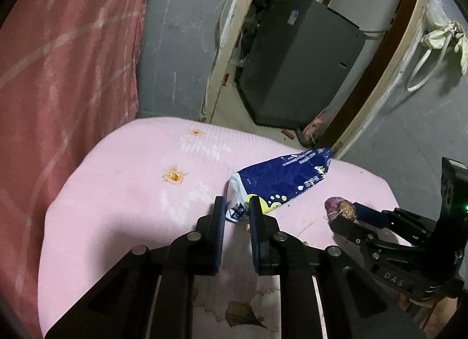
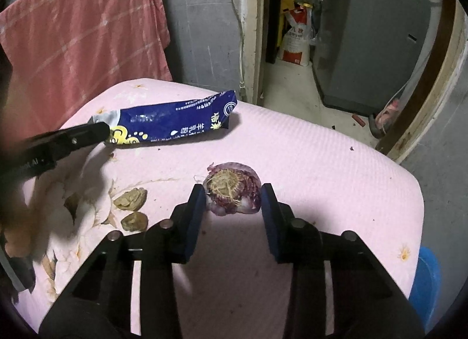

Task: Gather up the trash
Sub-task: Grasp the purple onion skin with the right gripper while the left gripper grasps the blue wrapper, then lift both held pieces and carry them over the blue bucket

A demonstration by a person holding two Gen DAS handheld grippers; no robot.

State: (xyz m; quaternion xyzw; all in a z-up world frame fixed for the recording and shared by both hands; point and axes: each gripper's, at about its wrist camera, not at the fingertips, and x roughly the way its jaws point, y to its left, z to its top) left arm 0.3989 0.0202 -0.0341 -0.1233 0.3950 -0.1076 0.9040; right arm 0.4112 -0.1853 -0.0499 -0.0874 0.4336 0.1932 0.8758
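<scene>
A pink cushioned surface [image 2: 307,163] with small flower prints fills both views; whether it is a bed or a seat I cannot tell. A pink checked cloth [image 2: 82,41] hangs behind it, and a grey cabinet [image 1: 301,58] stands past the doorway. A blue-and-white wrapper [image 2: 175,119] lies near the far edge, and the left gripper [image 1: 237,207] pinches its near white end, the jaws nearly closed on it. In front, just apart from the wrapper, sits an onion root end [image 2: 232,190]; the right gripper [image 2: 232,195] straddles it, jaws pressing its two sides.
</scene>
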